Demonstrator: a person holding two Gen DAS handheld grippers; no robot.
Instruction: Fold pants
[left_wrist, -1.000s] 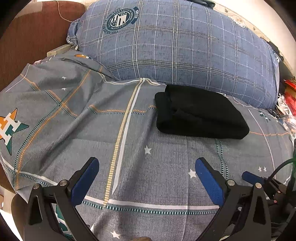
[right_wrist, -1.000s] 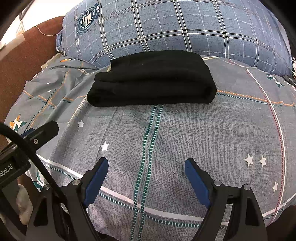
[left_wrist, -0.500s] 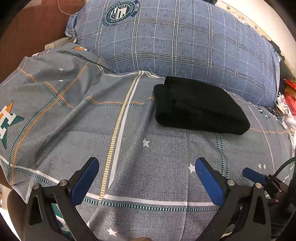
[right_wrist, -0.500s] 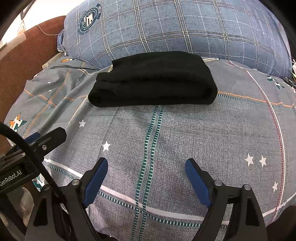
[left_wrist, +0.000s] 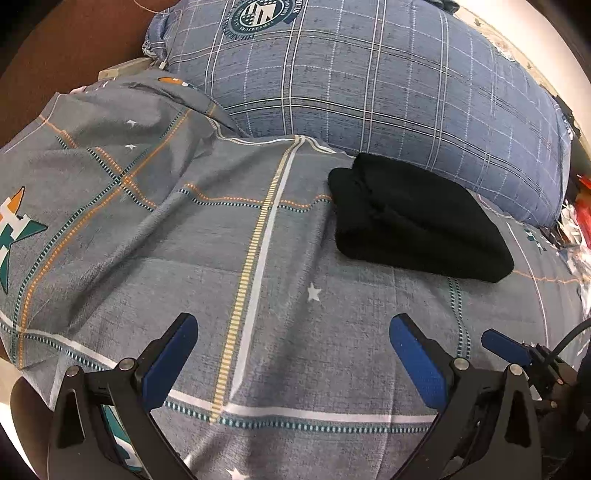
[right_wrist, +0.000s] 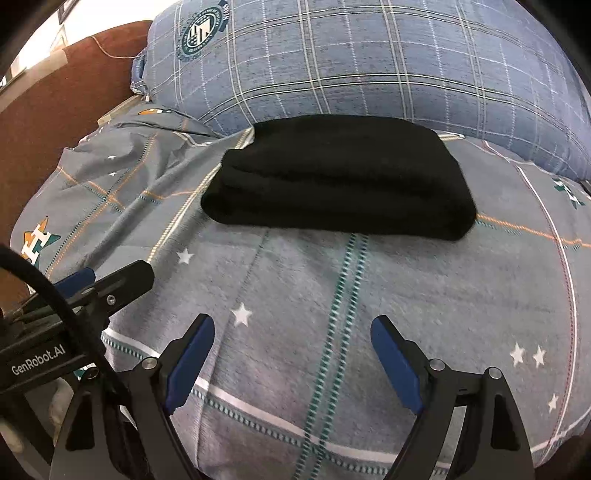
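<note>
The black pants (right_wrist: 340, 177) are parked in a neat folded stack right against the blue pillow (right_wrist: 369, 62), so both the left gripper (left_wrist: 291, 343) and right gripper (right_wrist: 291, 339) are held wide and empty, well short of that pillow, since the folding looks pretty much done.

Folded black pants (right_wrist: 340, 177) lie on a grey patterned bedspread (right_wrist: 424, 295), both grippers held clear of them.

The pants form a compact, layered rectangle resting against the foot of a blue plaid pillow (right_wrist: 369, 62). The right gripper (right_wrist: 291, 354) hangs over the bedspread near the camera, its blue-padded jaws spread wide and empty. The left gripper (right_wrist: 110, 284) juts in from the left edge, well apart from the pants. A brown headboard (right_wrist: 55, 110) rises at left.
</note>
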